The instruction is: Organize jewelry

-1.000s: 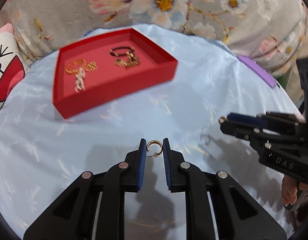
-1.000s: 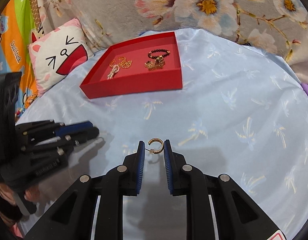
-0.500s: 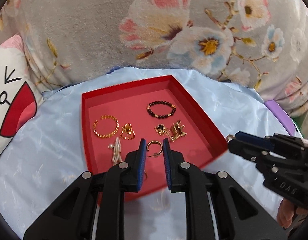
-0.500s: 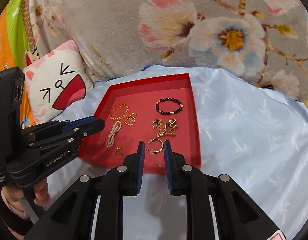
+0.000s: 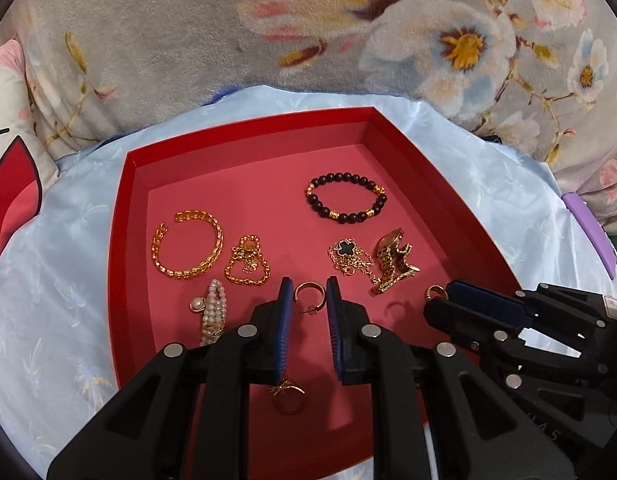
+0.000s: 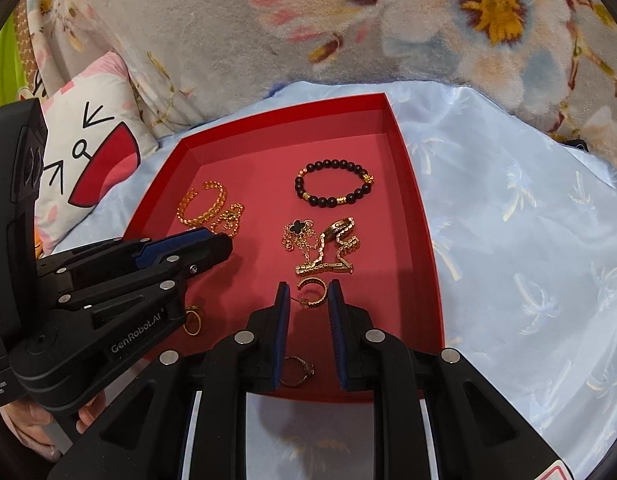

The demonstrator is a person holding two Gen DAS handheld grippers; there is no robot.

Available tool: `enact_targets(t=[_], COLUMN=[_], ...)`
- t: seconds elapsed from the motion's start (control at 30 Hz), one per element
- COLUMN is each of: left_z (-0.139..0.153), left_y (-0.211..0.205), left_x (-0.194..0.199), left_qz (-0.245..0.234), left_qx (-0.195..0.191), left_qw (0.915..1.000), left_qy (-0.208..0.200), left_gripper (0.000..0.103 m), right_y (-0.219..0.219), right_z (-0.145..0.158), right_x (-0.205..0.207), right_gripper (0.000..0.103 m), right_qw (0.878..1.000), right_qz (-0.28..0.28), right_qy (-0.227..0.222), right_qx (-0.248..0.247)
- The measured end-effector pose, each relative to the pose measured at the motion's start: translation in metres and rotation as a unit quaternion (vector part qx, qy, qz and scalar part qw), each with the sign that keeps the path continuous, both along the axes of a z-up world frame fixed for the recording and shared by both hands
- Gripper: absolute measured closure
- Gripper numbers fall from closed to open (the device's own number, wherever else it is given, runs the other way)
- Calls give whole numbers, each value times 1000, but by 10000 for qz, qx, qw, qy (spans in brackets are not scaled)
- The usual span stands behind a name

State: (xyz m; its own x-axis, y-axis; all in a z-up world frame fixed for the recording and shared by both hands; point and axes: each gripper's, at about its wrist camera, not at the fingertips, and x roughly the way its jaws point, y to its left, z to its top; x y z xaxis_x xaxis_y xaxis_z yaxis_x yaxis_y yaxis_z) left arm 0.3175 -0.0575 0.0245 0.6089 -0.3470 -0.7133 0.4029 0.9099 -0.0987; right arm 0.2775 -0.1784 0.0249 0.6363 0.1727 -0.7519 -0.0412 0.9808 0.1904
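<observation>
My left gripper (image 5: 307, 292) is shut on a gold hoop earring (image 5: 309, 289) and hangs over the near part of the red tray (image 5: 244, 136). Just to its right, my right gripper (image 5: 438, 300) holds a second gold hoop earring (image 6: 313, 294) between its pads (image 6: 283, 300), above the tray's (image 6: 284, 116) front right. On the tray floor lie a black bead bracelet (image 5: 346, 198), a gold cuff bracelet (image 5: 188, 250), a gold chain (image 5: 246, 266), a pearl piece (image 5: 212, 312), a clover necklace (image 5: 346, 254), a gold watch (image 5: 392, 264) and a ring (image 5: 286, 398).
The tray rests on a pale blue satin cloth (image 6: 528, 240). A grey floral blanket (image 5: 308, 20) rises behind it. A cartoon cushion (image 6: 88, 148) lies at the left and a purple object (image 5: 588, 228) at the right edge. A hand (image 6: 32, 420) grips the left tool.
Both grippers have carried their earrings forward from over the blue cloth to above the red tray, which now fills the views. Their jaws have stayed as they were.
</observation>
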Motion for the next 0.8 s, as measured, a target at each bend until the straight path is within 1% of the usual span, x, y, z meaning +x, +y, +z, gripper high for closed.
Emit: enact_targets(t=[0.3, 0.4, 0.5, 0.67, 0.8], left_z=[-9, -9, -9, -5, 7], left_y=[-2, -2, -3, 0, 1], left_x=[10, 10, 12, 11, -2], left_qz=[61, 115, 190, 293, 422], left_qx=[-2, 25, 71, 39, 151], left_qw=[9999, 9999, 9998, 9996, 9986], left_qy=[98, 62, 16, -18, -270], left_gripper=[87, 86, 84, 84, 84], right_y=[5, 8, 8, 5, 6], right_z=[-11, -13, -10, 2, 14], right_x=[12, 13, 13, 7, -4], right_gripper=[85, 85, 84, 83, 82], right_qw=[9998, 9998, 9997, 9996, 9991], right_qz=[52, 68, 45, 14, 7], right_qy=[50, 23, -69, -221, -343], right_qx=[-183, -205, -222, -199, -238])
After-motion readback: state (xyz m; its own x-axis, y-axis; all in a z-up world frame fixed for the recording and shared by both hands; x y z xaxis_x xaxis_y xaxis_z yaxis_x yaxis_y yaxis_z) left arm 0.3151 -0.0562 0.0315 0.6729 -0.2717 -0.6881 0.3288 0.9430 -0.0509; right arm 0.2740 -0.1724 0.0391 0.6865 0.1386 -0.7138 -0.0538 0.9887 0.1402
